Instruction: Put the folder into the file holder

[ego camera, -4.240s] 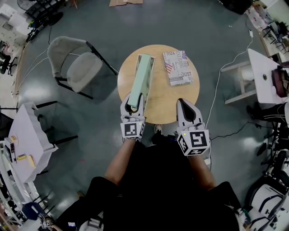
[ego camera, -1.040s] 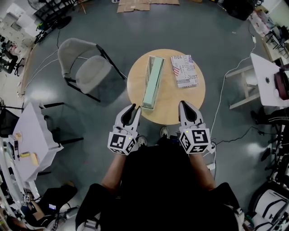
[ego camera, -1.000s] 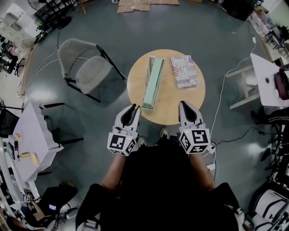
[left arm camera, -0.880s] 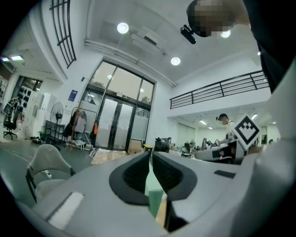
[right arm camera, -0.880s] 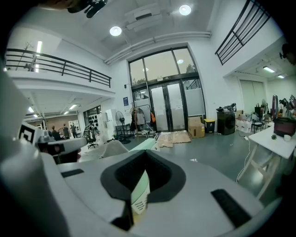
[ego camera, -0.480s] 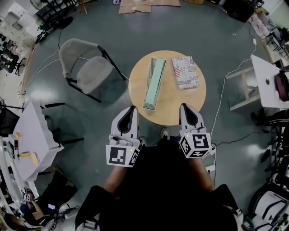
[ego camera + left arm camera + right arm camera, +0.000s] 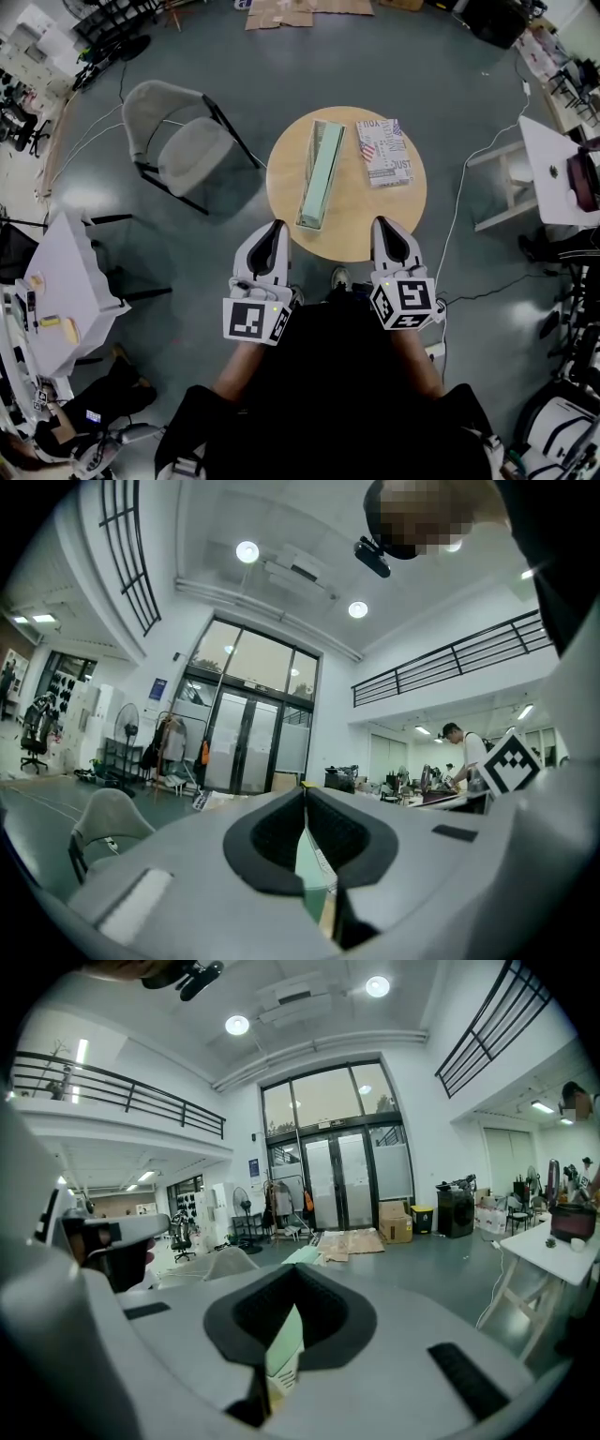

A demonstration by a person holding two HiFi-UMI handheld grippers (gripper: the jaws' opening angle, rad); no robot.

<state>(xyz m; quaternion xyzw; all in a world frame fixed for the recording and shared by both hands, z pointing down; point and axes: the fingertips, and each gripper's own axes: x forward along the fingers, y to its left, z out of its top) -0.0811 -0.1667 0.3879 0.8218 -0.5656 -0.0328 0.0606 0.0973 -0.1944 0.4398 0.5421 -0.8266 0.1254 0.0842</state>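
Left gripper [image 7: 275, 228]: four seconds back clamped on the near end of the green folder [image 7: 322, 161]. Now off it, drawn back past the near rim of the round table [image 7: 367, 223], apart from the folder. A second ago slightly parted at the tips and canted toward the table. Now tips pressed together with nothing between them. Right gripper [image 7: 383, 224]: much as a second ago, just at the table's near rim, tips likewise together and empty.

Hard to make out: from above, only one narrow green strip inside a paler outline, so no telling exactly where the folder stops and the file holder [image 7: 308, 221] starts. In both gripper views, just a sliver of green and white through the notch behind the closed tips, with the rest of the table masked by the gripper bodies. Cardboard [image 7: 281, 13] on the floor: cut off by the top edge.

File holder: stands near the middle of the table, long axis running away from the person, with the green folder upright within it as far as can be judged. To its right and not touching, a printed booklet [image 7: 385, 151] flat on the wood. Off to the table's left, a grey chair [image 7: 176, 142].
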